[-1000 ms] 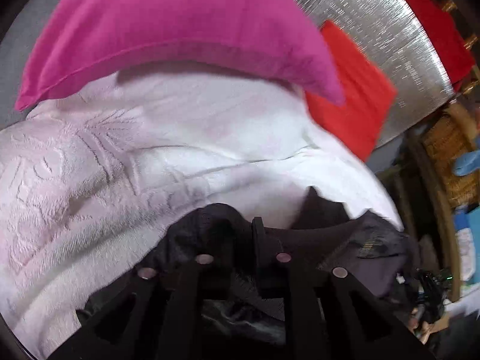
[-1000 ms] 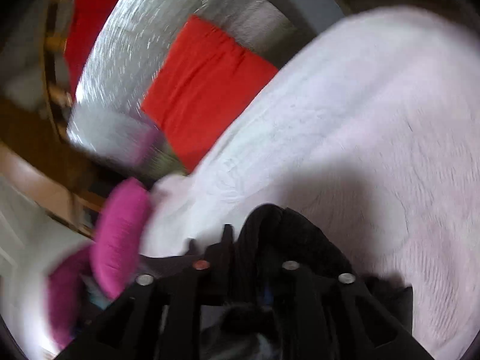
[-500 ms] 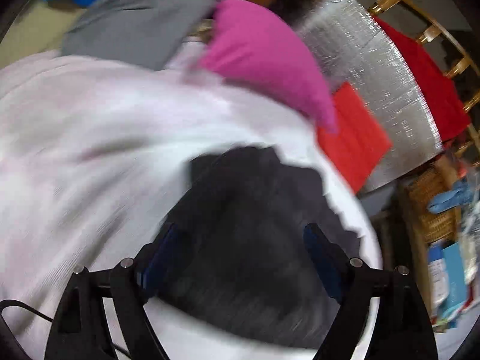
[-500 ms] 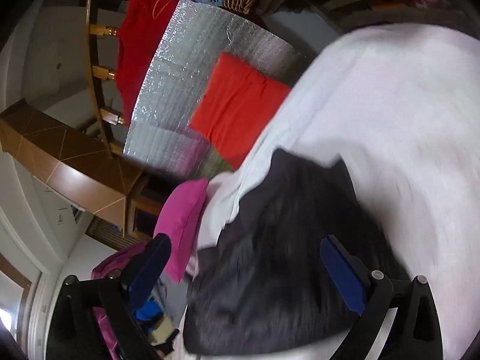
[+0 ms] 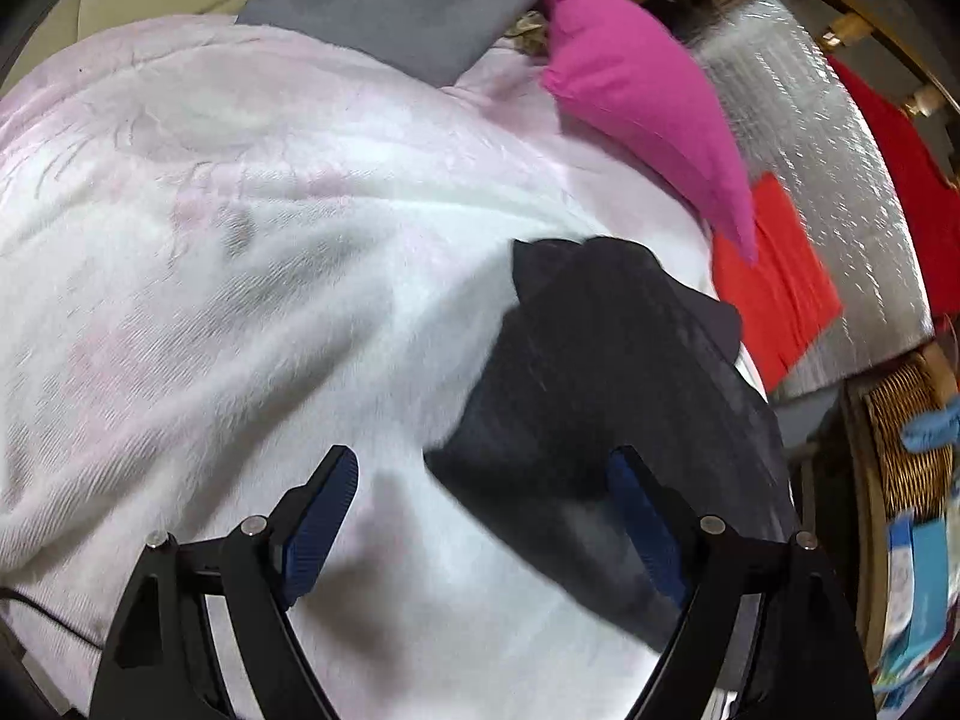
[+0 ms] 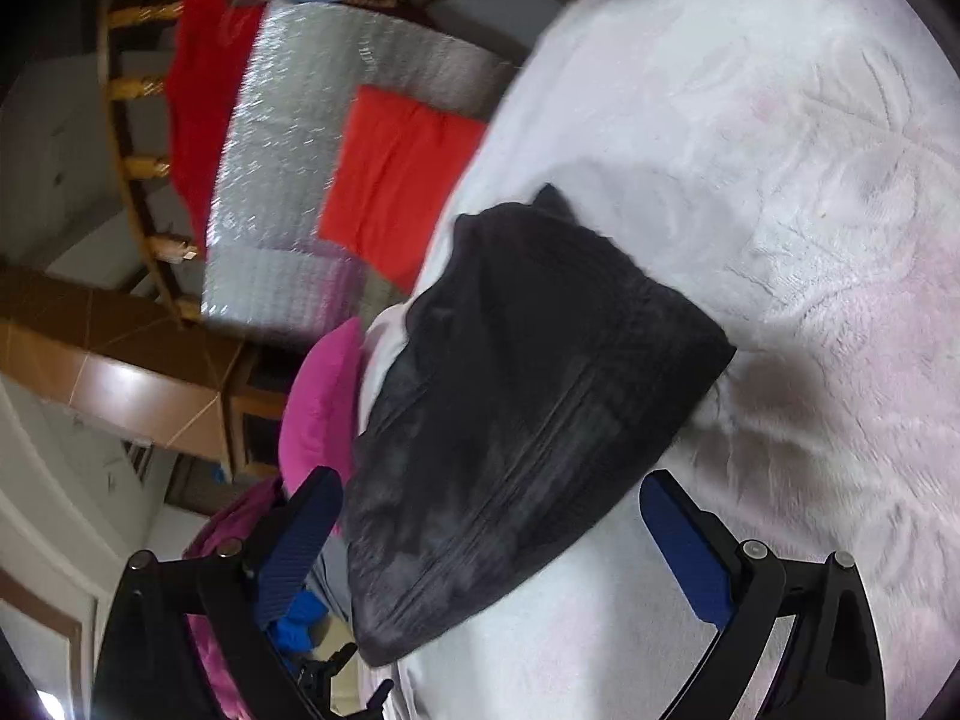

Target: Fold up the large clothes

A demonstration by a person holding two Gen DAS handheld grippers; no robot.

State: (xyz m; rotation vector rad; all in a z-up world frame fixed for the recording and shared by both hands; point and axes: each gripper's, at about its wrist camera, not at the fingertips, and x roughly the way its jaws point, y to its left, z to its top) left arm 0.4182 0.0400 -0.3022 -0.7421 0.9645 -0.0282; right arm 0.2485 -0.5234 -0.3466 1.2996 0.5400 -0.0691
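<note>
Black garment (image 5: 606, 372) folded on pale blanket (image 5: 240, 276), magenta pillow (image 5: 636, 90) beyond

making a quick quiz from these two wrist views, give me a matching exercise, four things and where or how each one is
Things:
1. dark garment
2. pink pillow
3. grey cloth
4. left tool

Places or states:
A. far end of the bed, beside the pink pillow
B. folded, lying on the white blanket
C. open, holding nothing
D. next to the silver mat

Pairs: 1-B, 2-D, 3-A, 4-C

A folded black garment (image 5: 606, 384) is laid near the pale blanket's (image 5: 240, 276) right edge; the left gripper (image 5: 483, 498) is held open, empty, above it.
</note>
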